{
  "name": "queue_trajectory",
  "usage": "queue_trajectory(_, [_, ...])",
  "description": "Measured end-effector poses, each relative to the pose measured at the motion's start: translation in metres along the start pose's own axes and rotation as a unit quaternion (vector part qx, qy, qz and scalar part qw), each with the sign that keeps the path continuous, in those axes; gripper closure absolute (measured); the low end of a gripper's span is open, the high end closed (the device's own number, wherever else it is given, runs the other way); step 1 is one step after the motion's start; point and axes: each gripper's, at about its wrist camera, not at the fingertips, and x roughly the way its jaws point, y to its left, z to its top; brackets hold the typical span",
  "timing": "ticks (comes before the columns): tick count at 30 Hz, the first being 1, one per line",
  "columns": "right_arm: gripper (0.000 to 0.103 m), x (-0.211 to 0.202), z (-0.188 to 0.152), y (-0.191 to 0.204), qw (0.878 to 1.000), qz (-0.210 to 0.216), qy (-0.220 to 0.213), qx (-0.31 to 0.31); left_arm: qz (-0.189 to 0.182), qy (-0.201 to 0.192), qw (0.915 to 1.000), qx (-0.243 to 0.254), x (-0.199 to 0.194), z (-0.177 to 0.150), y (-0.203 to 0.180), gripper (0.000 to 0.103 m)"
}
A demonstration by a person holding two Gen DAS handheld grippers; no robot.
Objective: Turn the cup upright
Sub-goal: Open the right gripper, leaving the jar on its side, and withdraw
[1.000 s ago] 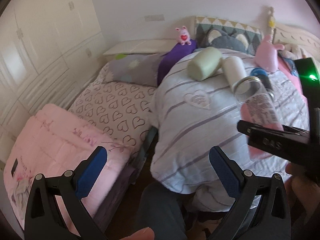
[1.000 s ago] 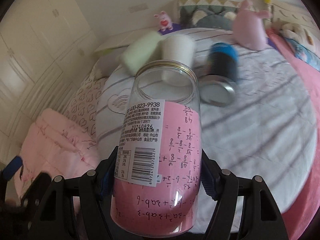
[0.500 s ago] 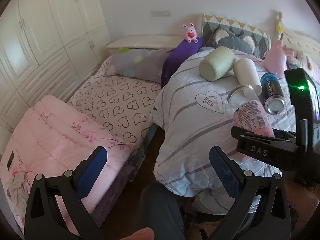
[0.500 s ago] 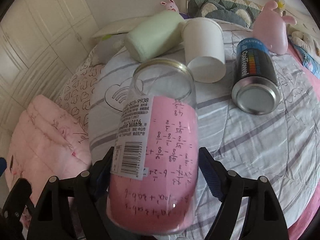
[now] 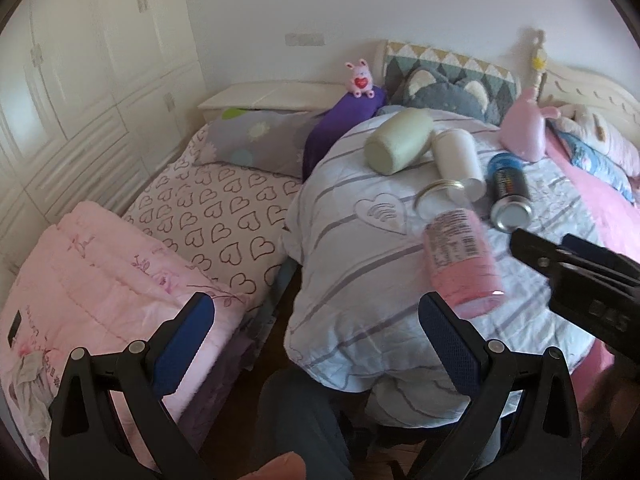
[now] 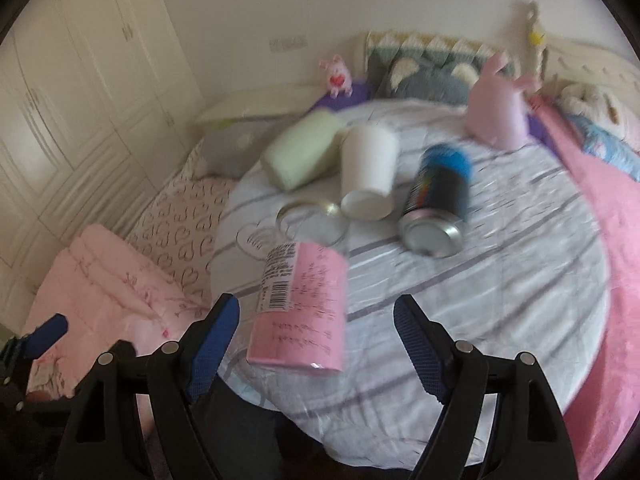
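A clear cup with pink paper and a barcode label lies on the striped round surface, its gold-rimmed mouth facing away; it also shows in the left wrist view. My right gripper is open and empty, its fingers apart just in front of the cup's base, not touching it. My left gripper is open and empty, low over the gap beside the bed. The right gripper's body shows at the right of the left wrist view.
A green cup, a white cup and a blue can lie on their sides behind the clear cup. A pink plush and pillows sit at the back. A pink quilt lies at the left.
The right gripper has opened and let go of the clear cup, then pulled back. The cup now lies on the striped surface. The left gripper has stayed open.
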Motion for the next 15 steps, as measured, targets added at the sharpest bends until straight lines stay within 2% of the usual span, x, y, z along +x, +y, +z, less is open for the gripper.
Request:
queue_trajectory(8, [0.022,-0.07,-0.016,-0.028,0.995,-0.072,-0.068,0.007,-0.022,-0.009,0.9995,0.023,-0.022,-0.004,-0.032,0.0])
queue_trajectory(12, [0.022,-0.093,-0.029,-0.043,0.991,-0.1,-0.081,0.022,-0.028,-0.013,0.999,0.032,-0.032,-0.007,-0.046,0.0])
queue_trajectory(15, [0.022,-0.1,-0.038,-0.056,0.991,-0.104,-0.08,0.035,-0.031,-0.016,0.9986,0.04,-0.038,-0.011,-0.057,0.0])
